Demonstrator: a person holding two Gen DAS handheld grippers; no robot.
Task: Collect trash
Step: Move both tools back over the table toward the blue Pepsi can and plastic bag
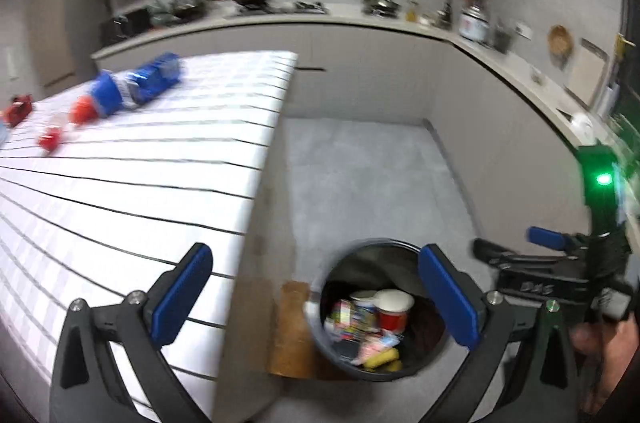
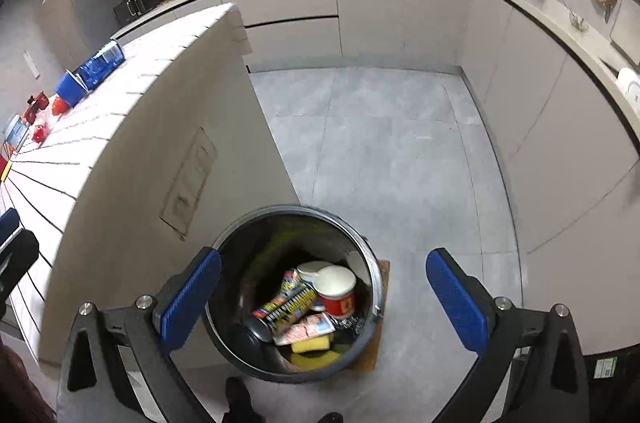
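Left gripper (image 1: 316, 293) gaped wide and empty above the kitchen floor, right gripper (image 2: 324, 297) likewise spread with nothing held, round trash bin (image 2: 240, 243) below both beside the counter, red-and-white cup (image 2: 338, 289) and wrappers inside, blue package (image 1: 154, 77) left on the striped countertop (image 1: 120, 183)

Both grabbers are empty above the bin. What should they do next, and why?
Probably swing the left gripper back to the striped table for the blue packet. Both it and the right gripper are open with nothing between the fingers, the bin already holds cups and wrappers, and blue and red litter still lies on the table.
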